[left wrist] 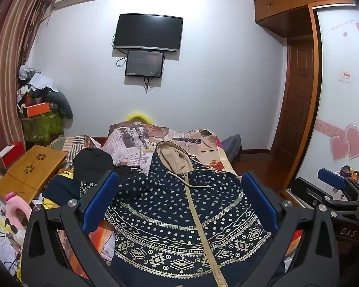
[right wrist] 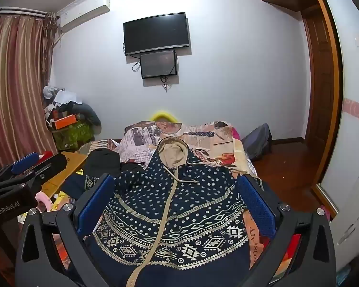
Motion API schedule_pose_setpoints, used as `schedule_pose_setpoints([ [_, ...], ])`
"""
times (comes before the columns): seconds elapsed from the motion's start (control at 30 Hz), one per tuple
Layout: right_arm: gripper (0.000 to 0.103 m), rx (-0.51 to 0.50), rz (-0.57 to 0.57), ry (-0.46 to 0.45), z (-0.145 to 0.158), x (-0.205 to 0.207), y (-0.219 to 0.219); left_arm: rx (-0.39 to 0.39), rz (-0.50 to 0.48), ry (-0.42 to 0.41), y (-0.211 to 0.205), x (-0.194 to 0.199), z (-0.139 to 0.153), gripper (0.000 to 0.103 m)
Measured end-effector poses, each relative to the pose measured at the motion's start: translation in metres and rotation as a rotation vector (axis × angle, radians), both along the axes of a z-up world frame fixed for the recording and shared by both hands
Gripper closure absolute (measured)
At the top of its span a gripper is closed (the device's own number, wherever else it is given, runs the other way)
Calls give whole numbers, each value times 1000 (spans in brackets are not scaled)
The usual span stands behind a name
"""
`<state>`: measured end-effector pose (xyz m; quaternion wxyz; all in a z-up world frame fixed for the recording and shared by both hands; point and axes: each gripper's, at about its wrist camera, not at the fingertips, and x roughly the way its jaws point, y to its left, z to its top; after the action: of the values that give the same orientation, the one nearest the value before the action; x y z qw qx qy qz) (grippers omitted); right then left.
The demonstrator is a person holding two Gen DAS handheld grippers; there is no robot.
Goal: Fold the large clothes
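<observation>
The bed (left wrist: 203, 143), covered by a newspaper-print quilt, fills the middle of the room ahead of me. On it lies the large navy zip-up hooded jacket with cream dots and geometric bands (left wrist: 179, 205), spread front-up. Its long axis runs straight away from me: hem nearest, cream zipper up the middle, beige-lined hood (left wrist: 173, 156) at the far end. A black garment (left wrist: 93, 162) sits beside it to the left, touching or overlapping its left sleeve; I cannot quite tell which, since the fabrics merge in the dim light.

My left hand-held gripper (left wrist: 179, 198) and my right hand-held gripper (right wrist: 177, 198) both hover just short of the hem, blue pads spread wide, holding nothing. The jacket lies directly ahead and below both. The zipper runs right of centre in the left view and left of centre in the right one, so I judge each hand nearer its own side of the hem, neither clearly closer overall.
</observation>
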<state>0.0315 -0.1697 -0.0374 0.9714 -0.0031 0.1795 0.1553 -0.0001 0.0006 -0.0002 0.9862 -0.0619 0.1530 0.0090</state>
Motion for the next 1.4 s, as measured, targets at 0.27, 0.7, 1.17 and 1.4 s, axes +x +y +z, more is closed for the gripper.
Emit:
schedule_pose_setpoints([
  [0.27, 0, -1, -4, -4, 2, -5, 0, 5, -1, 12, -4, 1, 0, 0],
  [0.7, 0, 10, -1, 16, -3, 2, 2, 6, 0, 18, 2, 4, -6, 0],
  [1.17, 0, 9, 2, 19, -2, 3, 3, 1, 6, 22, 4, 5, -4, 0],
  [1.4, 0, 9, 1, 21, -2, 3, 3, 2, 6, 23, 4, 5, -5, 0],
])
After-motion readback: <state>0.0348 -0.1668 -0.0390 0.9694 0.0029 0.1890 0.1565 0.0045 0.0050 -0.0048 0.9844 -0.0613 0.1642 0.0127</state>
